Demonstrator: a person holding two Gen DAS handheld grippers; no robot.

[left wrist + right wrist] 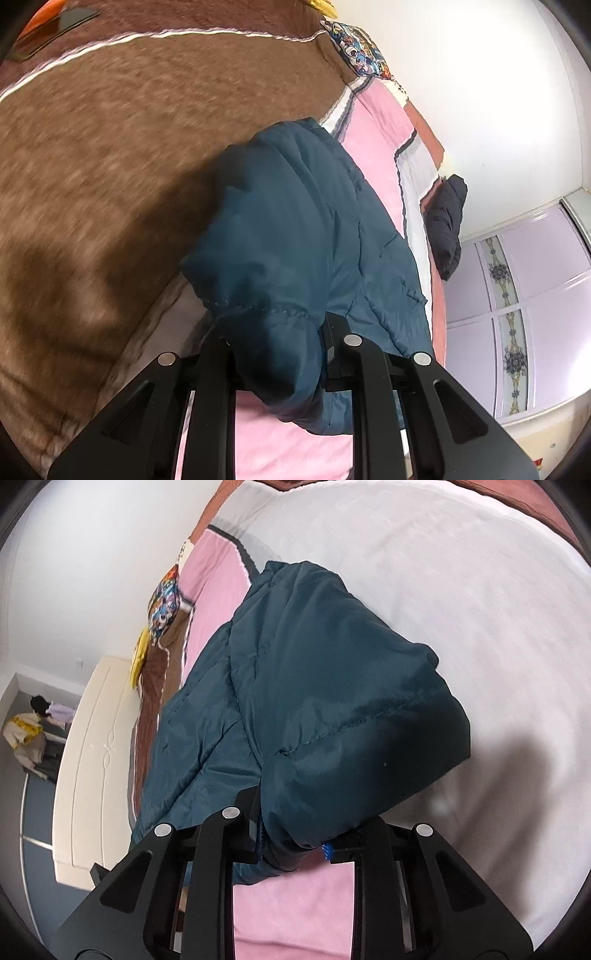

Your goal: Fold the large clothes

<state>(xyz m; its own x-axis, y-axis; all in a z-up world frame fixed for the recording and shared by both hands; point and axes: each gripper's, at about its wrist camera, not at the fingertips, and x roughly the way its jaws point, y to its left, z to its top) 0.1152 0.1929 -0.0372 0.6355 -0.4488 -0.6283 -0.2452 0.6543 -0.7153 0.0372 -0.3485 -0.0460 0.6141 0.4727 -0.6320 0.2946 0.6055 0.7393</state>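
Jacket [295, 229], one teal padded piece, lies on the pink sheet [373, 155] of the bed, stretching toward 12 o'clock from both grippers. Two grippers hold it: the left gripper [280, 354] is clamped on one bunched edge, the right gripper [291, 845] on another. One dark garment [445, 225] sits at 3 o'clock in the left view.

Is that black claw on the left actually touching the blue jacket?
Touching. In the left wrist view, the left gripper has its jaws closed on a bunched fold of the teal jacket.
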